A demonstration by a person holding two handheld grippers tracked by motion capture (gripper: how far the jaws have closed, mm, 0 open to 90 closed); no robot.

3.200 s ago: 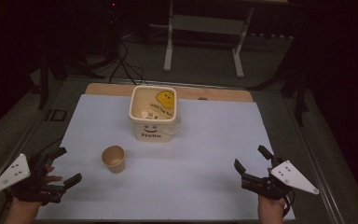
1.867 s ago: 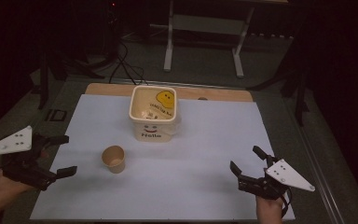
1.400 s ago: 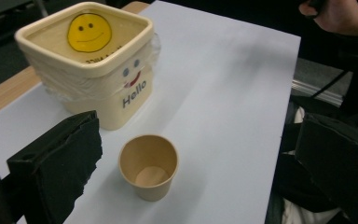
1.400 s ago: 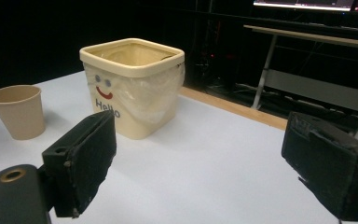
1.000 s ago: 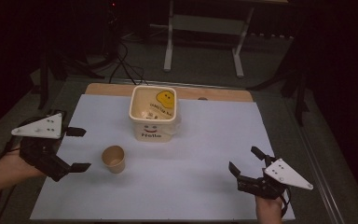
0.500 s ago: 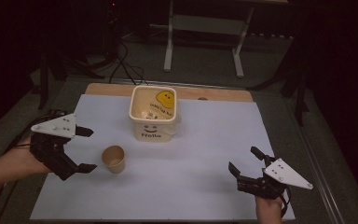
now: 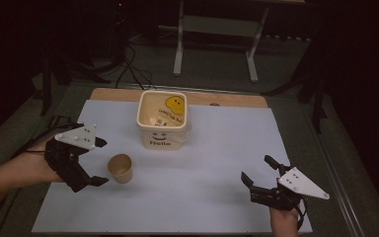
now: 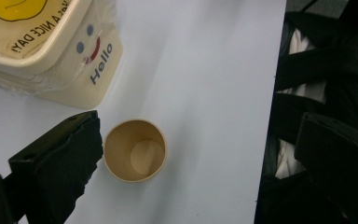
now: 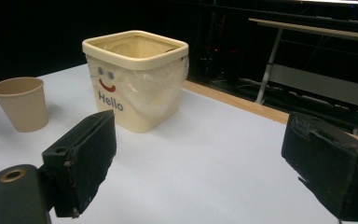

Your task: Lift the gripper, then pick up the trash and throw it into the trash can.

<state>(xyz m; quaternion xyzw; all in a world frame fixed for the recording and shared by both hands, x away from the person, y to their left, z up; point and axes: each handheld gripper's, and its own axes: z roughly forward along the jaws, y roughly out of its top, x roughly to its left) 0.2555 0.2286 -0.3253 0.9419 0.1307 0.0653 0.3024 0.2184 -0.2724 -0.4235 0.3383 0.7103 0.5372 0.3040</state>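
High view shows the left hand-held gripper [image 7: 97, 162] with its jaws spread wide and nothing between them, hovering over the left part of the white sheet [image 7: 202, 197] that covers the table. Just ahead of its jaw tips stands a small paper cup [image 7: 120, 168], upright and mouth up, near but not touching either jaw. In the left gripper view the cup [image 8: 134, 150] sits between the two black jaws, closer to the one at the left of that view, and its inside is bare. Compared with the frame from about three seconds ago, this hand-held gripper has travelled from the near left corner of the sheet inward and forward to the cup, and has turned so its jaws now face the cup from the side; the cup has not moved.

Beyond the cup, farther from the left hand-held gripper, stands a cream square bin [image 7: 162, 120] printed with a smile and "Hello", lined with clear plastic.

Well apart, near the right front edge of the sheet, the right hand-held gripper [image 7: 259, 172] stays almost where it was, jaws wide and gripping nothing. Its own view looks across the sheet at the bin [image 9: 135, 79] ahead and the cup [image 9: 21, 102] to the left.
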